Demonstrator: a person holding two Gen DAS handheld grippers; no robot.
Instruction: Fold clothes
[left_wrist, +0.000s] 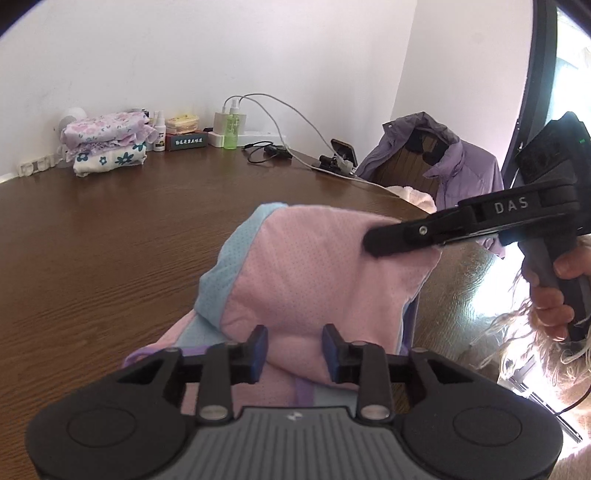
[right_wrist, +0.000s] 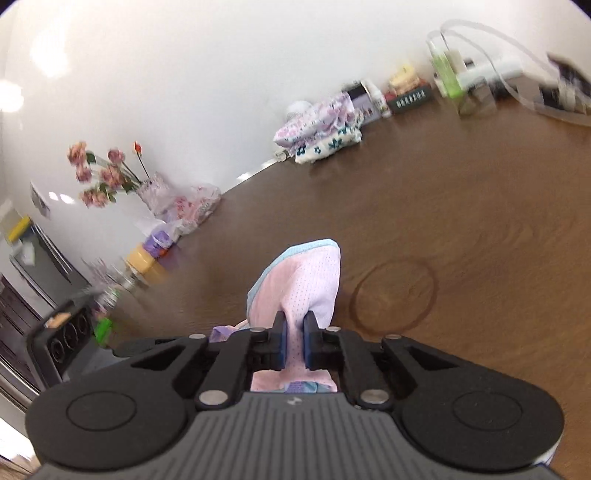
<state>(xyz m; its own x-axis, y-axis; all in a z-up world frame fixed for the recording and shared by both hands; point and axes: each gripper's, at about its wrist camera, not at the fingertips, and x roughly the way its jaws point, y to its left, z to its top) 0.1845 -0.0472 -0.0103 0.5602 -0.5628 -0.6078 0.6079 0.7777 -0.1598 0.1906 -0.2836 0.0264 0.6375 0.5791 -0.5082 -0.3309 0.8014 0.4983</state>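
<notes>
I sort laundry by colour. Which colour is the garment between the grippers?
Pale pink mesh with light blue trim: the garment shows best in the left wrist view.

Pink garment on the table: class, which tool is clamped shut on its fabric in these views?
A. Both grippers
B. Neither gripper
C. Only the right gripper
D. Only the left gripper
C: the right gripper pinches the pink garment between its blue pads, while the left gripper stands open with fabric loose between its fingers.

A dark wooden table (left_wrist: 110, 229) meets white walls (left_wrist: 184, 55), with a bright window (left_wrist: 569, 74) on the right.
</notes>
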